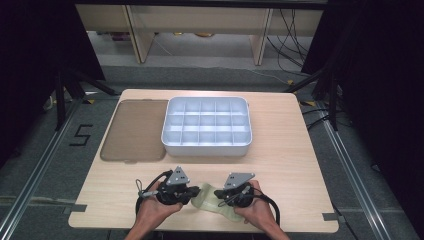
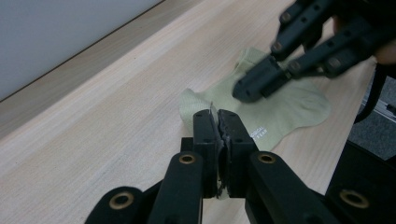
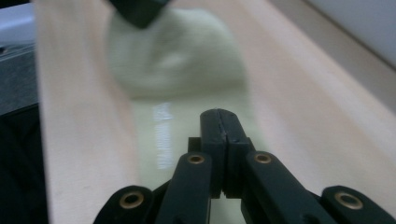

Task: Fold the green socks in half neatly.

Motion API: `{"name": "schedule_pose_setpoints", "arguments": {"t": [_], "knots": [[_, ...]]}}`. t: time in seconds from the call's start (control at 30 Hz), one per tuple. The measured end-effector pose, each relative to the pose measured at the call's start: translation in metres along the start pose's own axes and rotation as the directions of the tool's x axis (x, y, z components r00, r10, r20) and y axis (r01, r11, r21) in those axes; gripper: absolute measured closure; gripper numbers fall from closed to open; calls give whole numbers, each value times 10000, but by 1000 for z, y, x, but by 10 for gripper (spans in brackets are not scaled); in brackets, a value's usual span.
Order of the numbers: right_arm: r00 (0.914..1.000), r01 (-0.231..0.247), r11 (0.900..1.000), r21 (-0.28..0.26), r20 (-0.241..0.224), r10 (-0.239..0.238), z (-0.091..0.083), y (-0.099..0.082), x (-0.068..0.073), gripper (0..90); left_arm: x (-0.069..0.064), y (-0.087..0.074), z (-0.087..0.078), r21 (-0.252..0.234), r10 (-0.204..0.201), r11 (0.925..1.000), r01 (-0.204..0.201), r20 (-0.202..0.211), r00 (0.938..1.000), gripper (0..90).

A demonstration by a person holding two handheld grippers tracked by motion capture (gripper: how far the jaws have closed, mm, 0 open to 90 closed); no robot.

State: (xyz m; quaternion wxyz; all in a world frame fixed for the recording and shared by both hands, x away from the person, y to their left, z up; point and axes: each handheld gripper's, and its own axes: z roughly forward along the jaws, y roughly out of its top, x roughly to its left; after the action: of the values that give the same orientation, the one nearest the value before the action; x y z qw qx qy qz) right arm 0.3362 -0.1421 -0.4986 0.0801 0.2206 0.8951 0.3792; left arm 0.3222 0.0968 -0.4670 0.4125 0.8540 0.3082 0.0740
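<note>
A pale green sock [image 1: 206, 199] lies flat near the table's front edge between my two grippers. My left gripper [image 1: 196, 192] is shut on the sock's near edge. In the left gripper view a sliver of fabric shows between the closed jaws [image 2: 217, 116], and the sock [image 2: 289, 107] spreads out beyond them. My right gripper [image 1: 220, 195] is shut, its tip resting on the sock [image 3: 187, 70]. No fabric is visible between its jaws [image 3: 225, 116]. The left gripper view also shows the right gripper [image 2: 250, 88] pressing down on the cloth.
A white tray [image 1: 206, 148] divided into several compartments stands at the table's middle back. A flat brownish translucent lid [image 1: 135, 130] lies to its left. The table's front edge runs just behind the hands, with dark floor and rails around the table.
</note>
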Motion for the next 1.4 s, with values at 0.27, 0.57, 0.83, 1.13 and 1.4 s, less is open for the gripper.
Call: {"name": "schedule_pose_setpoints", "arguments": {"t": [0.27,0.57,0.83,1.13,1.4], "knots": [[9982,-367,9991,215,481,356,11,-4,-18,900,0,4,-6,-251,-139,9996,143,137,9998,861],[9991,-321,9994,134,284,317,18,5,-19,900,-2,8,-8,-484,-176,9987,181,110,9998,861],[9983,-415,9990,-191,410,423,-18,-4,-24,897,-4,11,-10,-556,-267,9981,277,176,9995,860],[9950,-734,9965,-398,642,759,-53,-31,-18,895,-10,18,-5,-560,-308,9979,321,239,9992,858],[9959,-618,9973,396,681,591,-42,-42,-18,896,-20,33,5,-657,-87,9978,123,552,9984,859]]}}
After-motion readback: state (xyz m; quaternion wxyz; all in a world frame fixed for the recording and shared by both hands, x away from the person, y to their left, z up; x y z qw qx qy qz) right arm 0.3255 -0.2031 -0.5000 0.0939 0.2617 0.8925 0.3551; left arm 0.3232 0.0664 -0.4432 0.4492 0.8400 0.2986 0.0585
